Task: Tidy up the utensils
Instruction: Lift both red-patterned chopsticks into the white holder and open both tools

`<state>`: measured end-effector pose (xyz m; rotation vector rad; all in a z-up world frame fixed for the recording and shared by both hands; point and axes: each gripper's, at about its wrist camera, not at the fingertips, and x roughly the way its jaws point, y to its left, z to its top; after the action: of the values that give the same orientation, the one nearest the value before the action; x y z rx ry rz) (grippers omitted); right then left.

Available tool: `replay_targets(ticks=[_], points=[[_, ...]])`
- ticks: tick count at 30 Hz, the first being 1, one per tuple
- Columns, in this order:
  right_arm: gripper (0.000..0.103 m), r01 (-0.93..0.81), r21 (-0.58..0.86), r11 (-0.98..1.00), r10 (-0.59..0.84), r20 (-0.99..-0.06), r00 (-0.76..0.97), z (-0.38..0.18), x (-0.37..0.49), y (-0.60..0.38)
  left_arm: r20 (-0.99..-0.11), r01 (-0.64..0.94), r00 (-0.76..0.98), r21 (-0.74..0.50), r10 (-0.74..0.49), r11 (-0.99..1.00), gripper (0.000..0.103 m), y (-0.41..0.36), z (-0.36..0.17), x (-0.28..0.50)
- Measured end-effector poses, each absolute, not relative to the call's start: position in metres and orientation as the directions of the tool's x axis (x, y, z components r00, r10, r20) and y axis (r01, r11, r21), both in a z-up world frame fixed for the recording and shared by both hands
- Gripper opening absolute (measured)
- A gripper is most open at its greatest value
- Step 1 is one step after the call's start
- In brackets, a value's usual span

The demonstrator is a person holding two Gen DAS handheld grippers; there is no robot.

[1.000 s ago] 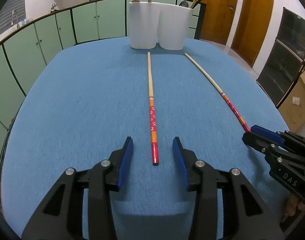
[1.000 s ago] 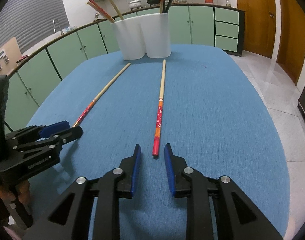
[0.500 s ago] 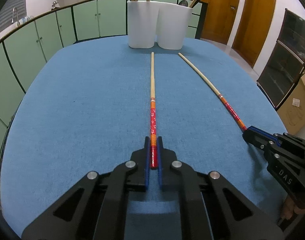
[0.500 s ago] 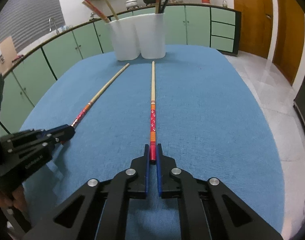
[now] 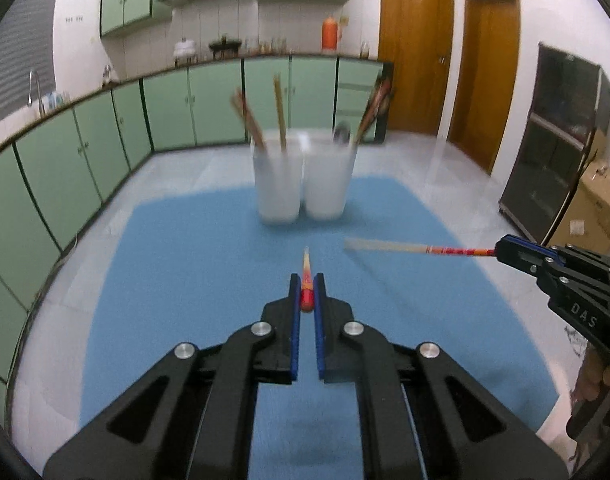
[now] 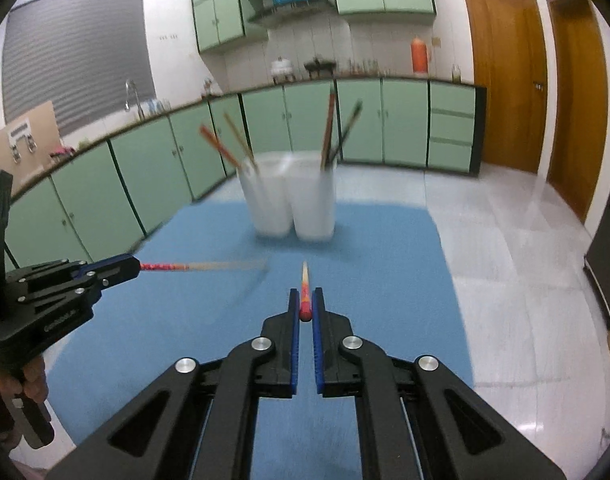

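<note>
My left gripper [image 5: 306, 285] is shut on the red end of a chopstick [image 5: 306, 268] and holds it in the air, pointing at two white holders [image 5: 303, 178]. My right gripper [image 6: 305, 300] is shut on a second red-ended chopstick [image 6: 304, 280], also lifted and pointing at the holders [image 6: 291, 196]. Each gripper shows in the other's view with its chopstick sticking out level: the right one [image 5: 501, 251] at right, the left one [image 6: 135, 266] at left. Both holders contain several chopsticks.
The blue cloth-covered table [image 5: 185, 264] lies well below both grippers. Green kitchen cabinets [image 5: 105, 136] run behind and to the left. Wooden doors [image 5: 417, 48] and a cardboard box [image 5: 593, 204] are to the right.
Both grippers have lifted their chopsticks off the table and risen high above it. The chopsticks now hang in the air, pointing toward the holders.
</note>
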<state>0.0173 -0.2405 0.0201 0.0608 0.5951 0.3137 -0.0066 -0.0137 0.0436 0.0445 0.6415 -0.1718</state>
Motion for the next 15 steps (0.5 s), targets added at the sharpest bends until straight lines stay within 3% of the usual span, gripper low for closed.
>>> replay_targets(ticks=[6,15], points=[[0.006,-0.318,0.169,0.933,0.36,-0.466,0.808,0.062,0.031,-0.245,-0.51,0.197,0.84,-0.03,-0.185,0.98,0.005,-0.016,0.09,0.004],[0.006,-0.387,0.138,0.912,0.408,-0.412,0.814,0.105,0.058,-0.238,-0.447,0.23,0.863,-0.067,-0.235,0.971,0.005,-0.018,0.124,0.025]])
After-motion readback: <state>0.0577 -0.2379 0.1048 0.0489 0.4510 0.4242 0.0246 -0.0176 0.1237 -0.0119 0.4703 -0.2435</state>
